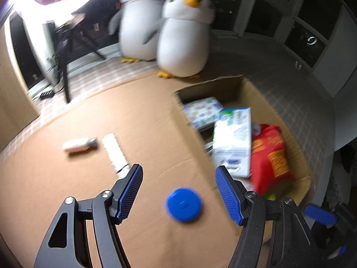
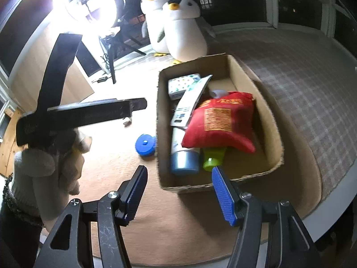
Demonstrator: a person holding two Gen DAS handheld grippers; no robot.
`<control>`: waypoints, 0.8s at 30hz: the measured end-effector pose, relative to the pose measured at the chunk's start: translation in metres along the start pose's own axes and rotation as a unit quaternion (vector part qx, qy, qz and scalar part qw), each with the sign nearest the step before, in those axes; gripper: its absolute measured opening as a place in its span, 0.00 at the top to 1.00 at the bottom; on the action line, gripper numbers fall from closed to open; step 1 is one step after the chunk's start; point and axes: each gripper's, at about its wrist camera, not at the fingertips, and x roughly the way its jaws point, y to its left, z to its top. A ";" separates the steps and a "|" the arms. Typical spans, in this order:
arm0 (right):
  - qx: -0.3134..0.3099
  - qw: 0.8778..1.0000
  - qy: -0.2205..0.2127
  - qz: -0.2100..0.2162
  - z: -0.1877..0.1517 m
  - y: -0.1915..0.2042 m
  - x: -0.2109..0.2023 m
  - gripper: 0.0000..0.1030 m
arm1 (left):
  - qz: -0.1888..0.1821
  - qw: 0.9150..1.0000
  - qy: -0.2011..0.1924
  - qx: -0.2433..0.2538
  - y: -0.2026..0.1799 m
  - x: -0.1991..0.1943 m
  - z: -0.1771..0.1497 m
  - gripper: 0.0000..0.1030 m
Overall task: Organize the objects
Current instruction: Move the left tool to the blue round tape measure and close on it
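A blue round lid (image 1: pixel 184 204) lies on the tan table just left of the cardboard box (image 1: pixel 191 134); it also shows in the right wrist view (image 2: pixel 145 145). My left gripper (image 1: pixel 179 179) is open and empty, hovering just above and behind the lid. My right gripper (image 2: pixel 179 178) is open and empty at the near edge of the box (image 2: pixel 160 120). In the box lie a red bag (image 2: pixel 223 120), a white tube with a blue cap (image 2: pixel 184 154), a green-capped bottle (image 2: pixel 212 157), a carton (image 1: pixel 233 143) and a patterned pack (image 2: pixel 181 84).
A small white tube (image 1: pixel 78 144) and a white strip (image 1: pixel 115 153) lie on the table to the left. Two plush penguins (image 1: pixel 180 38) stand behind the table. A checked cloth (image 2: pixel 301 78) lies right of the box. The left gripper's black body (image 2: pixel 73 111) crosses the right wrist view.
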 end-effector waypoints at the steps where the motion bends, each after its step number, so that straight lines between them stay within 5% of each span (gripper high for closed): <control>1: -0.002 1.000 0.001 0.002 0.000 0.003 0.000 0.45 | 0.004 1.000 0.001 -0.004 0.008 -0.001 -0.006 0.31; 13: -0.020 1.000 0.009 0.001 -0.002 0.022 0.004 0.45 | 0.017 0.998 0.045 0.038 0.015 0.021 -0.065 0.27; 24: -0.002 1.000 0.004 -0.015 -0.007 0.008 -0.007 0.45 | 0.014 0.996 0.056 0.061 -0.005 0.050 -0.065 0.27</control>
